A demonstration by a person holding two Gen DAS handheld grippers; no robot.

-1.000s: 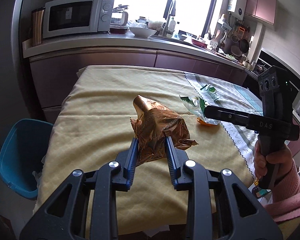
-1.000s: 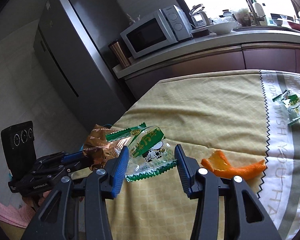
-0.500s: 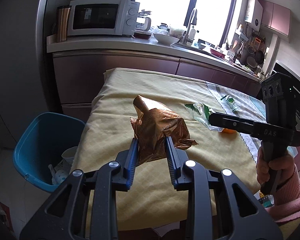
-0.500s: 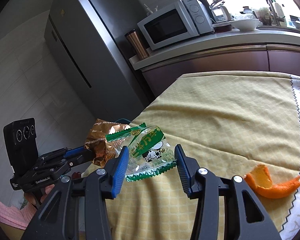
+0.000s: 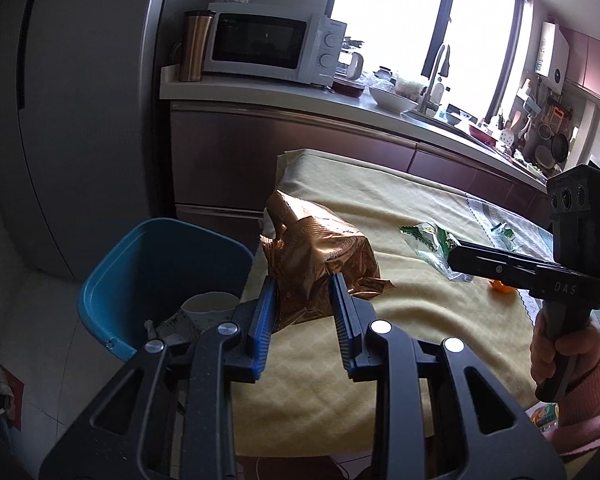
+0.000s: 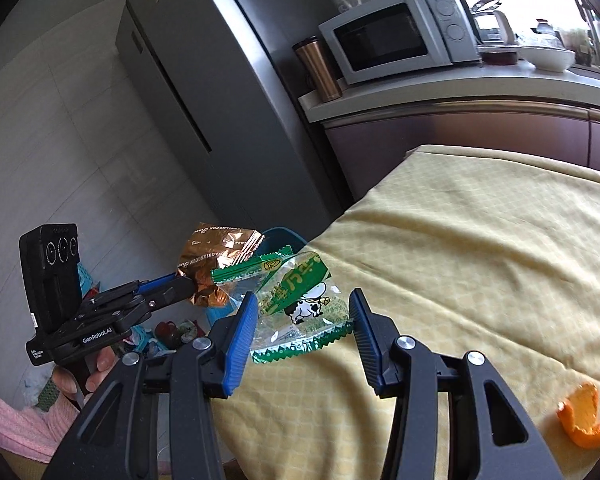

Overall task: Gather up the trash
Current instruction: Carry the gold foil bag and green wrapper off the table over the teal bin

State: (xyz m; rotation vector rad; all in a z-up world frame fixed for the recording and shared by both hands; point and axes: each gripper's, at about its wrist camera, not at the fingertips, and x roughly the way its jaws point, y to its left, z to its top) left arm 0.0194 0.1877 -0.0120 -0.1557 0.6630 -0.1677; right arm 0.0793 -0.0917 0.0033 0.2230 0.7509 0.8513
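Note:
My left gripper (image 5: pixel 303 284) is shut on a crumpled copper foil bag (image 5: pixel 320 258), held above the left edge of the yellow-clothed table (image 5: pixel 400 320). Just left of it on the floor stands a blue bin (image 5: pixel 140 264) with a paper cup and scraps inside. My right gripper (image 6: pixel 303 298) is shut on a clear green-and-white cow-print wrapper (image 6: pixel 296 300), lifted off the cloth near the same table edge. In the right wrist view the left gripper (image 6: pixel 188 286) shows with the foil bag (image 6: pixel 216 258). An orange peel (image 6: pixel 584 420) lies on the cloth.
A grey fridge (image 6: pixel 204 92) stands left of the counter with a microwave (image 5: pixel 268 46) and a copper tumbler (image 5: pixel 192 46). Another green wrapper (image 5: pixel 504 232) lies far right on the cloth. Pink-sleeved hands hold both grippers.
Both grippers have swung left with their wrappers, from over the table's middle to its left edge. The blue bin has come nearer in the left wrist view; the orange peel is left behind.

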